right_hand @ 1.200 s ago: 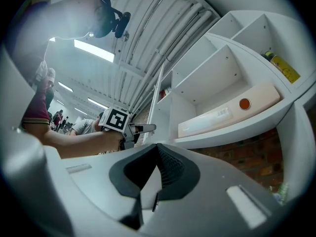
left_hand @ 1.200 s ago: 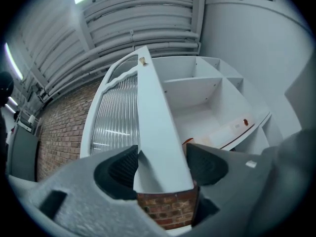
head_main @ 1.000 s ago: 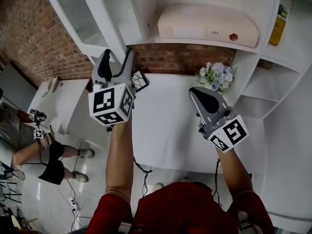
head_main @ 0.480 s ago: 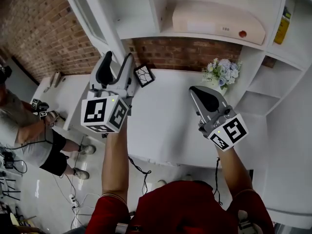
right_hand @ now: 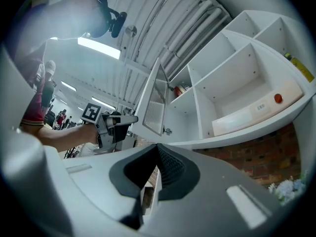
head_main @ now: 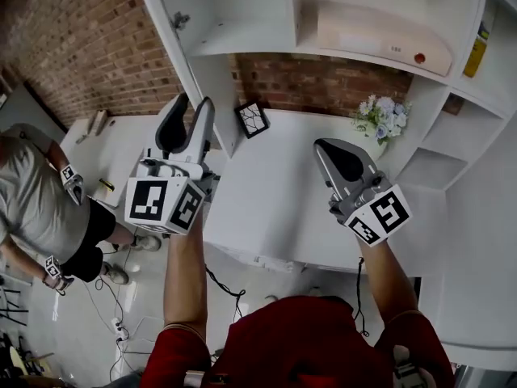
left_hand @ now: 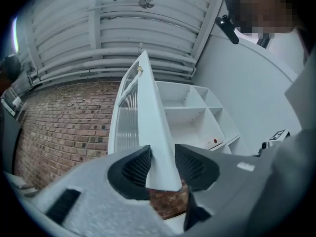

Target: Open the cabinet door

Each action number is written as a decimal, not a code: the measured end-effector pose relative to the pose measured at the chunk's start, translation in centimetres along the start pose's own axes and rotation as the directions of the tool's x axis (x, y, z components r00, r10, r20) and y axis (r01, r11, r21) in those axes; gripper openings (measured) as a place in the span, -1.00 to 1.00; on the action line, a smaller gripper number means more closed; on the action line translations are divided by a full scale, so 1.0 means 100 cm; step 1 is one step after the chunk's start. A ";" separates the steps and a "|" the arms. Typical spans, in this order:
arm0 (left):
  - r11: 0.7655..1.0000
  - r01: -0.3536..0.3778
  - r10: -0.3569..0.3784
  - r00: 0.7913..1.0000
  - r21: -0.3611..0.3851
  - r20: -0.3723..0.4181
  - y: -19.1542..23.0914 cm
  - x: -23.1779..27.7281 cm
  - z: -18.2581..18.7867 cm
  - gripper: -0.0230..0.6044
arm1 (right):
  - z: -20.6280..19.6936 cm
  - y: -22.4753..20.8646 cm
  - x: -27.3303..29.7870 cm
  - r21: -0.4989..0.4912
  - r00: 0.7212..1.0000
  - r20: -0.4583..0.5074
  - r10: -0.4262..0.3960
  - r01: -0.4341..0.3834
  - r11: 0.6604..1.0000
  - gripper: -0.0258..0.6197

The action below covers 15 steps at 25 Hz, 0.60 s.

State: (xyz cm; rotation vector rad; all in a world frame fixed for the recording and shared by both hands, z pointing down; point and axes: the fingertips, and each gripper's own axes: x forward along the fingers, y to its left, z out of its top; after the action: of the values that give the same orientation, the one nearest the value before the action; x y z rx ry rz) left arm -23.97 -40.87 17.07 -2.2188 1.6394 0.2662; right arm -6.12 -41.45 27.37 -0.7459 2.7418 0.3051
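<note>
The left gripper (left_hand: 162, 168) is closing its 2 jaws on the lower free corner of the cabinet door (left_hand: 148, 107). In the left gripper view the white panel fills the gap between the ribbed pads (left_hand: 136, 166), so it reads as a grip on the door rather than a loose straddle. The right gripper (right_hand: 158, 154) is clenched with nothing between its jaws and hangs over the white counter (head_main: 275, 200), well apart from the door.

The door stands swung well out from the cabinet (head_main: 242, 23), whose open shelves show in all 3 views. Its long axis runs upright. From the left gripper it is seen edge-on, rising straight away from the jaws, with the frosted pane (left_hand: 126, 112) on the jaws' left and the shelves off to the right.

The relation that matters is where the hinge lies. The hinged edge sits on the cabinet side, to the right of the left gripper, and the held corner is the far, free one. Any further opening would therefore have to follow an arc leftward, away from the shelves, with the jaws turning to stay square on the panel. Pulling straight back would probably twist the corner out of the pads.

Only the left hand is placed for this. Judged from how wide the door stands, the opening looks nearly or fully done.
</note>
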 end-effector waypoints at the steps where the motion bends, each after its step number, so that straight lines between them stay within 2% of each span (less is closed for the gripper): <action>1: 1.000 0.000 0.000 1.000 -0.001 0.002 0.005 -0.007 0.002 -0.42 | 0.000 0.007 0.004 -0.003 1.000 -0.001 0.002 -0.002 1.000 -0.88; 7: 0.999 -0.033 0.033 0.999 -0.009 0.023 0.043 -0.046 0.012 -0.52 | 0.003 0.040 0.019 -0.026 1.000 -0.010 0.006 -0.006 1.000 -0.88; 15: 0.997 -0.075 0.076 0.996 -0.019 0.042 0.097 -0.085 0.014 -0.59 | 0.010 0.061 0.024 -0.061 0.999 -0.016 -0.040 0.039 0.997 -0.88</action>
State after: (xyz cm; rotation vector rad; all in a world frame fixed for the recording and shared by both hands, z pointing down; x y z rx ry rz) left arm -35.75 -35.28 17.13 -2.1512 1.7061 0.3467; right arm -11.10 -37.12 26.43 -0.8206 2.7412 0.3765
